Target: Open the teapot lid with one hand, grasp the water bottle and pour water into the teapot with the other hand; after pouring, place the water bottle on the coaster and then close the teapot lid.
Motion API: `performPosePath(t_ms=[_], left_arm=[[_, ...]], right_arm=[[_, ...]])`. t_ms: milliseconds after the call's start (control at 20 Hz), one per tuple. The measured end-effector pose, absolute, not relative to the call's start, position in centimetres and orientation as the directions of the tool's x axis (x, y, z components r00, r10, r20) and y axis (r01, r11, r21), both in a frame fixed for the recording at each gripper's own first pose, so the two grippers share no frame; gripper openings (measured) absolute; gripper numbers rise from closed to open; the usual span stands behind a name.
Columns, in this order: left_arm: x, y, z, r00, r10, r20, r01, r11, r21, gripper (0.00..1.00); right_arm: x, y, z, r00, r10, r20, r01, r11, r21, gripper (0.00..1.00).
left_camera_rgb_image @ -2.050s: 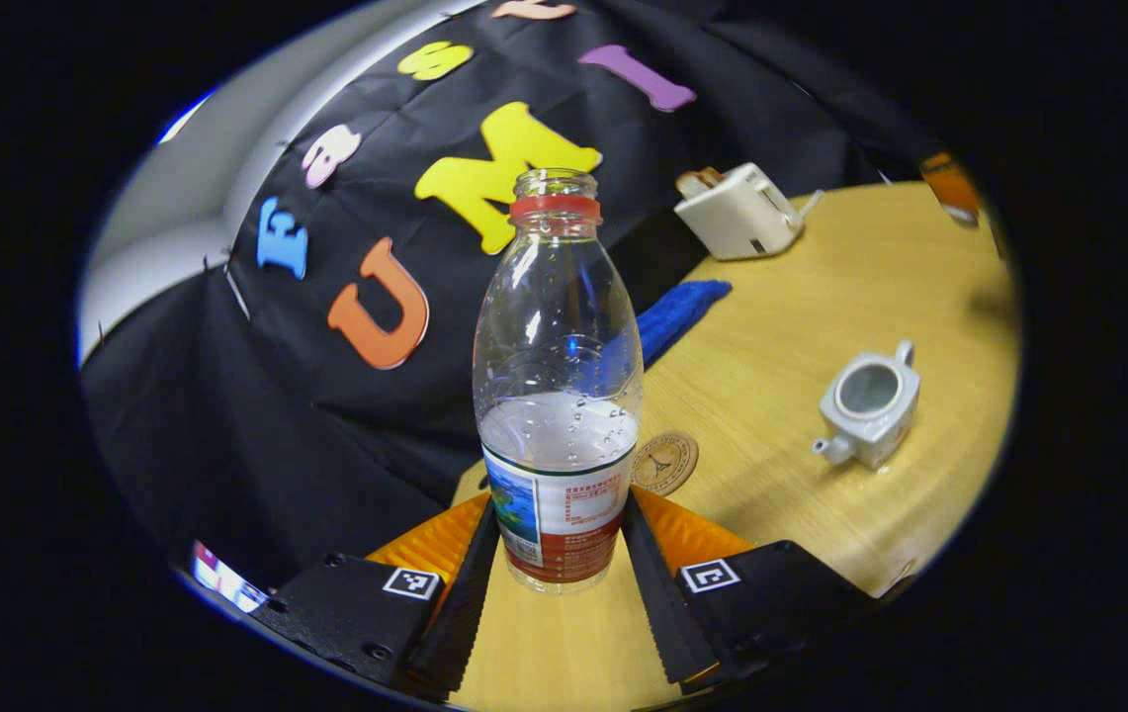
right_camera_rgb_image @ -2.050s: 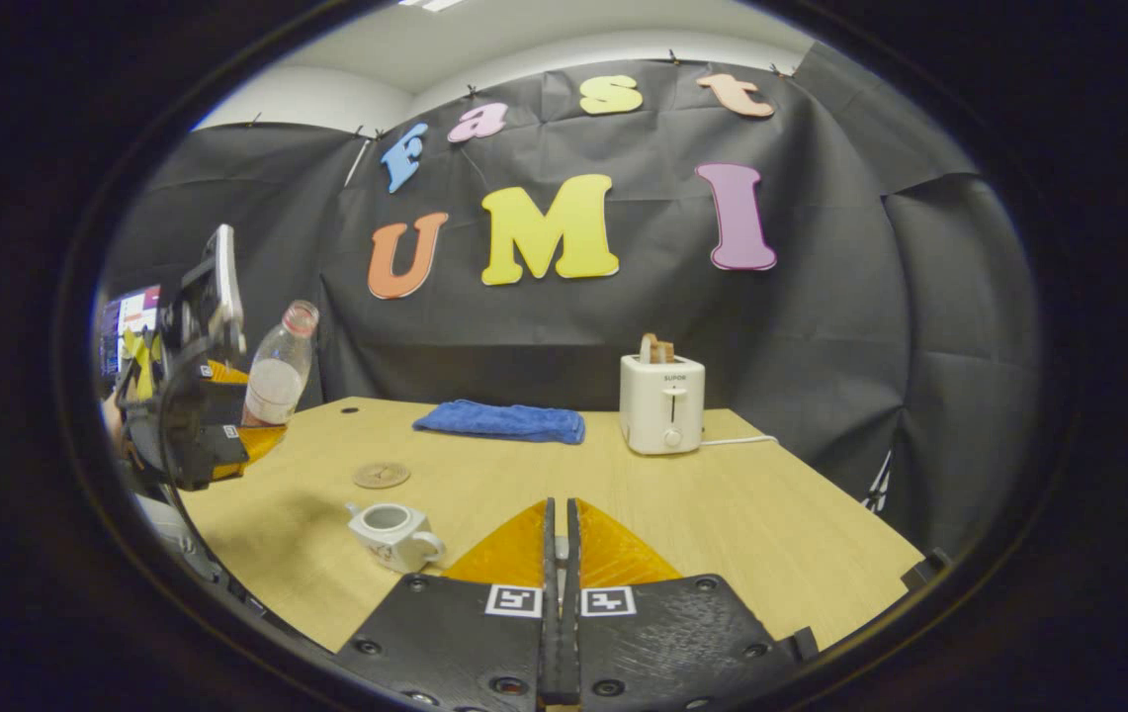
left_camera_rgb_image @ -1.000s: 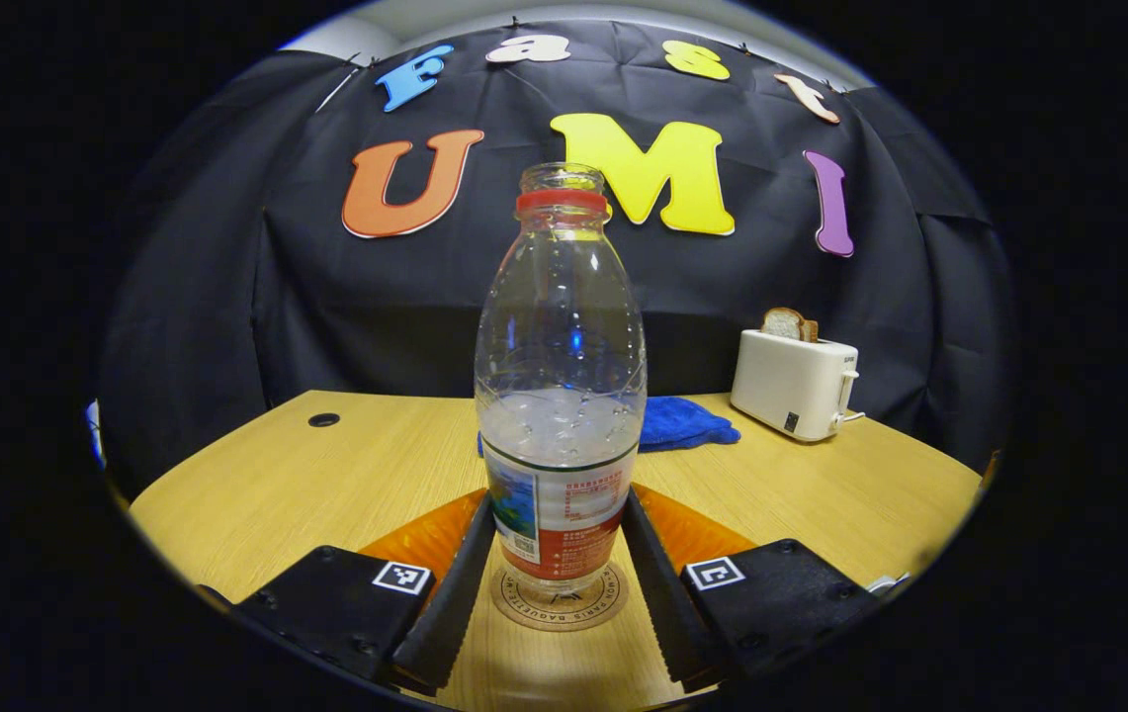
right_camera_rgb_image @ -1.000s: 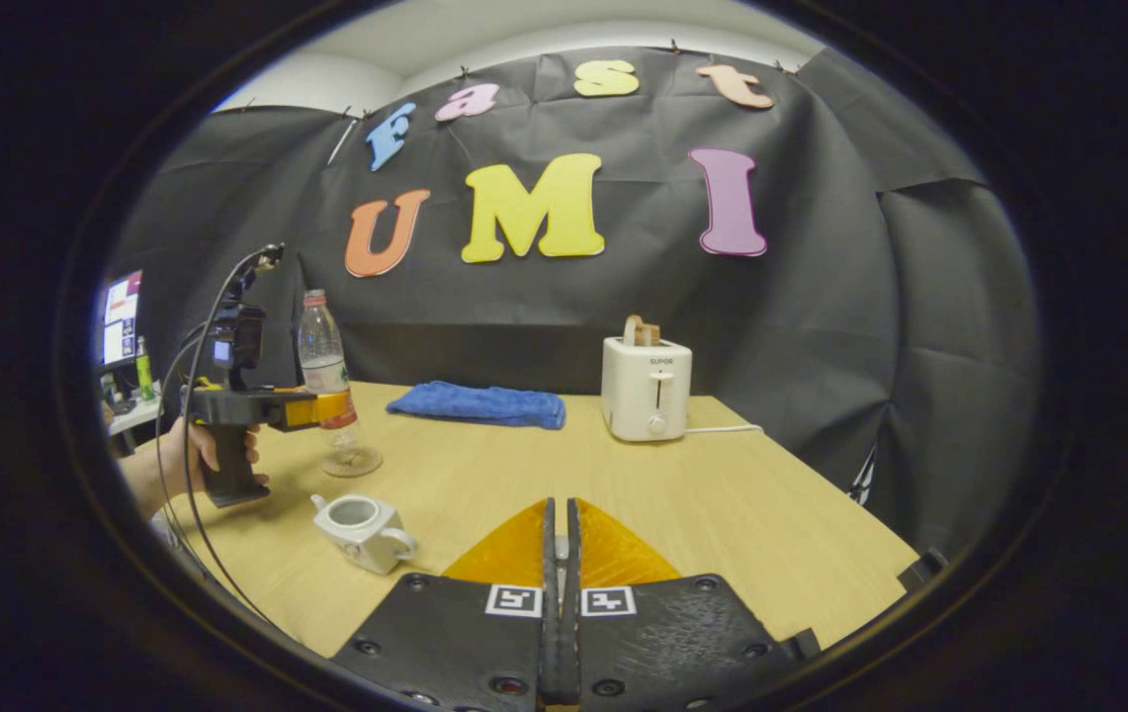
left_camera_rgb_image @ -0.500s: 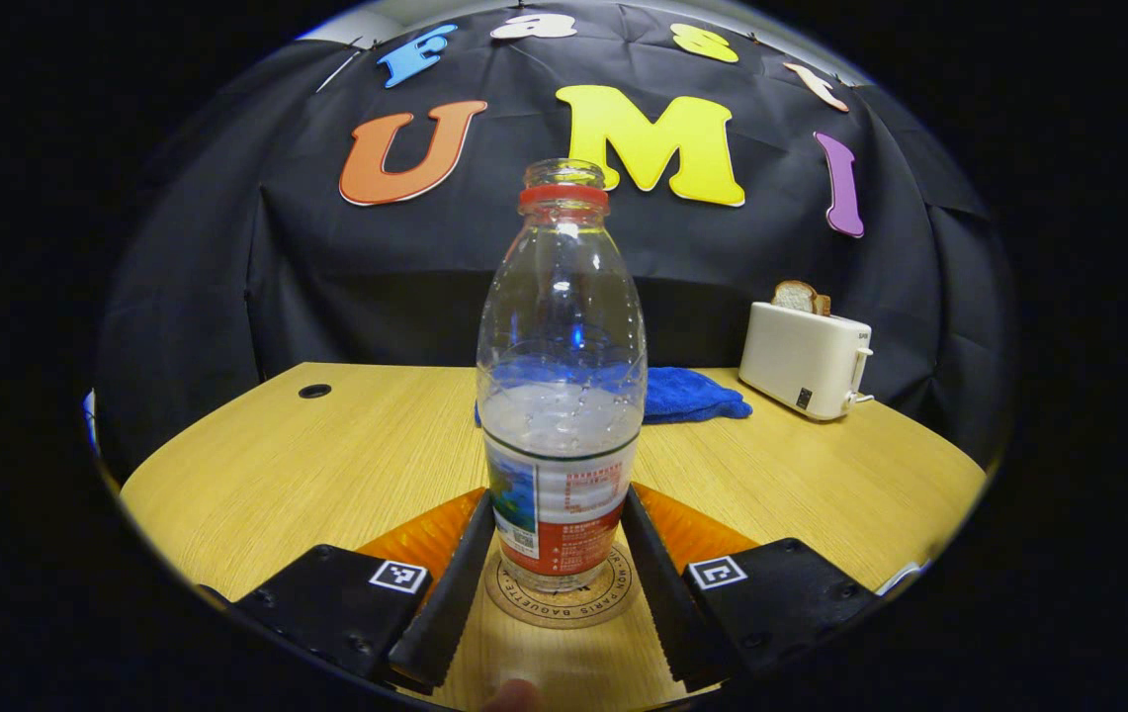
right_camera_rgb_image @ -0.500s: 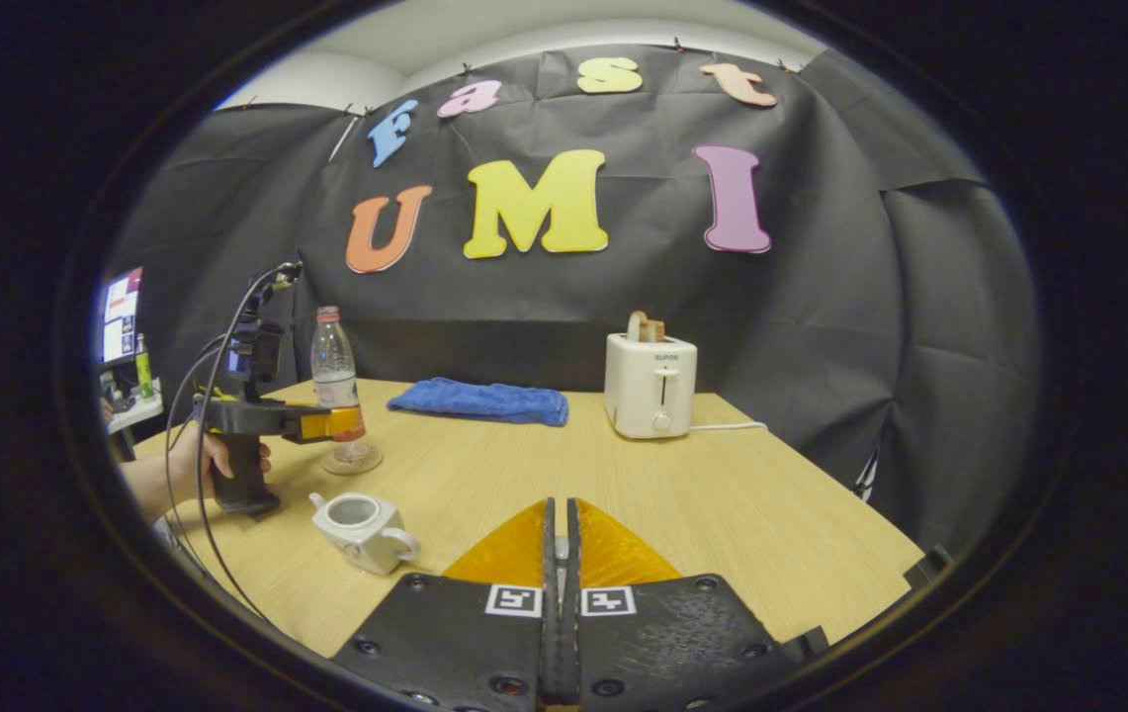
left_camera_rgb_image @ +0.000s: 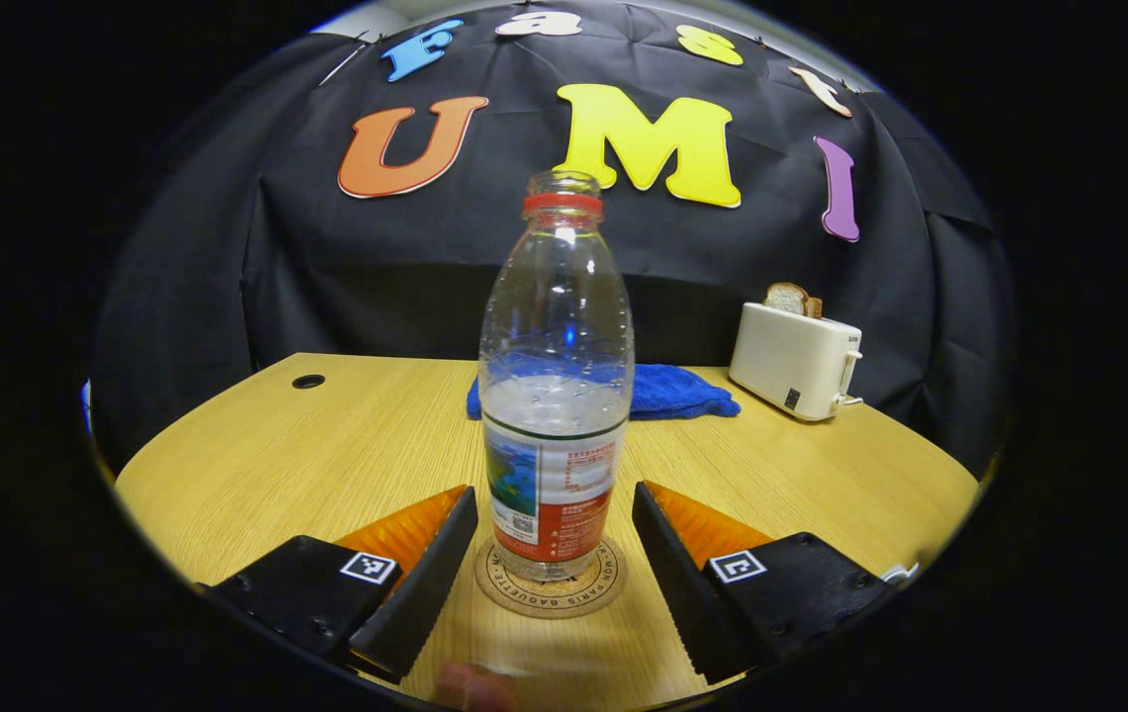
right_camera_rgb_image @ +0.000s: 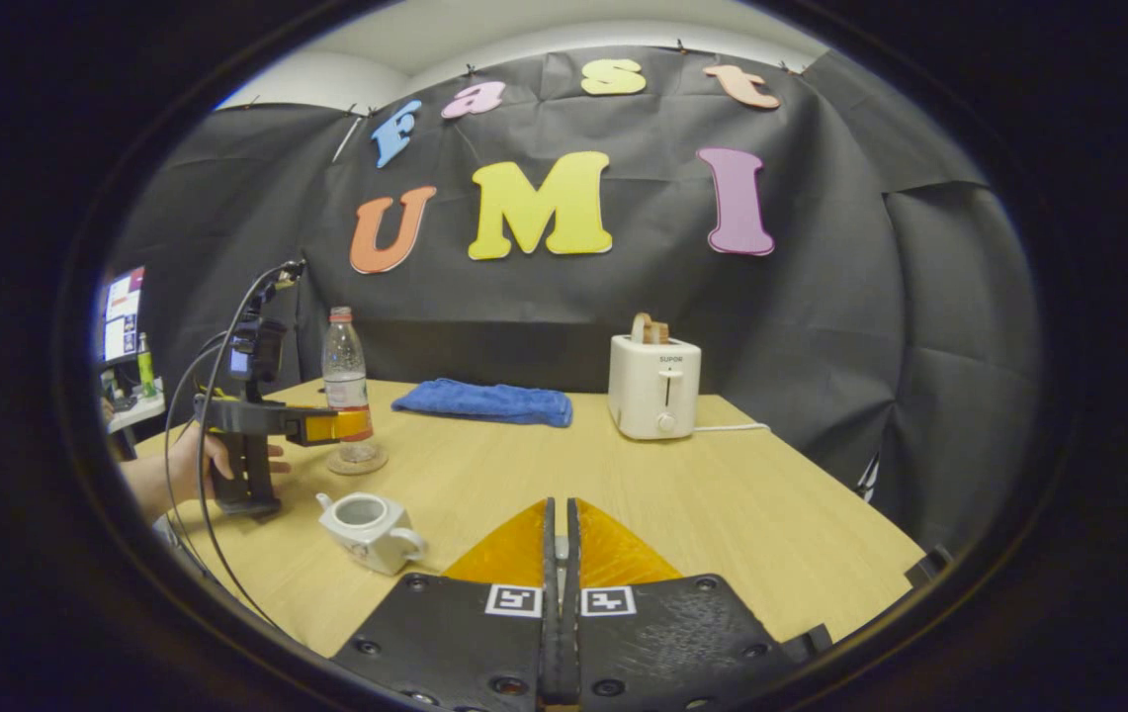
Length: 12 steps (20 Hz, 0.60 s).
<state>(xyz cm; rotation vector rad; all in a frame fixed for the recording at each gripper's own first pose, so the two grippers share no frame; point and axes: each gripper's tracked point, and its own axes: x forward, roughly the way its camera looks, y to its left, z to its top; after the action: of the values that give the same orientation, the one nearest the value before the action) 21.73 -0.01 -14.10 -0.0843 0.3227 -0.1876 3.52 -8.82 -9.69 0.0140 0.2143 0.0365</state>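
- The pale wood-grain desk [left_camera_rgb_image: 326, 445] is broad and mostly bare, with a small round hole [left_camera_rgb_image: 307, 381] near its far left corner; black cloth walls the booth behind and to the sides, and a lit screen [right_camera_rgb_image: 118, 312] shows past the left edge in the right gripper view.
- A white boxy toaster [right_camera_rgb_image: 655, 385] with bread in its slot stands at the back, its cord trailing right; a folded blue cloth [right_camera_rgb_image: 484, 401] lies just beside it to the left.
- The clear plastic water bottle with a red neck ring and printed label [left_camera_rgb_image: 554, 396] stands upright, uncapped and about half full, on the round cork coaster [left_camera_rgb_image: 551, 583].
- The left gripper [left_camera_rgb_image: 554, 539] has its fingers spread to either side of the bottle, apart from it. My worry: pulling back crookedly could let a finger clip the label and tip the open bottle, spilling water.
- The small white ceramic teapot [right_camera_rgb_image: 368, 529] sits open near the desk's front, spout to the left, well apart from the bottle. Its lid isn't visible to me.
- The right gripper [right_camera_rgb_image: 556, 574] has its fingers pressed together; I cannot tell whether they pinch anything. If the lid is there, a loose hold or a skewed set-down could chip the rim or nudge the light pot.
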Motion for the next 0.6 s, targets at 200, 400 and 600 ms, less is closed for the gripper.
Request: performPosePath(t_ms=[200,400,600], left_arm=[[18.8,1.4,-14.2,0.918,-0.184,-0.352,0.149,0.981,-0.122,0.99],[14.6,3.9,-12.8,0.927,-0.155,-0.342,0.116,0.985,-0.131,0.99],[10.3,8.3,-10.6,0.952,-0.061,-0.301,0.029,0.994,-0.11,0.99]], right_arm=[[4.0,-6.2,-9.1,0.974,0.103,-0.203,-0.1,0.995,0.028,0.0],[5.3,-1.6,-7.8,0.965,0.197,-0.172,-0.198,0.98,0.014,0.0],[6.7,3.5,-8.3,0.935,0.306,-0.178,-0.308,0.951,0.015,0.0]])
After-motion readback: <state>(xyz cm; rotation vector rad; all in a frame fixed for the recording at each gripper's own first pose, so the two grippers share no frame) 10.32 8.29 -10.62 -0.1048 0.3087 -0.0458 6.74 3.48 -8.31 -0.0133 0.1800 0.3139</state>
